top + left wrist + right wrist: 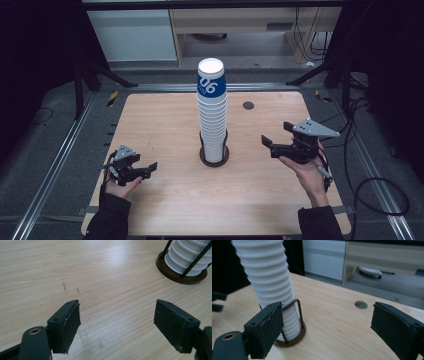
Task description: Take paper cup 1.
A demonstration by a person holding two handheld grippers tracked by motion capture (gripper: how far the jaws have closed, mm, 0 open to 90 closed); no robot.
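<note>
White paper cups (212, 107) tower in a wire holder (214, 152) — left gripper (145, 169) and right gripper (272, 142) flank it, jaws wide, empty.

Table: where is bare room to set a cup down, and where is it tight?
Free: the near strip of the table between the two hands, and the far-left corner beyond the left gripper. Far right is bare too, apart from a small hole. Tight: the centre, where the cup stack stands in its holder, with the open right gripper beside it.
</note>
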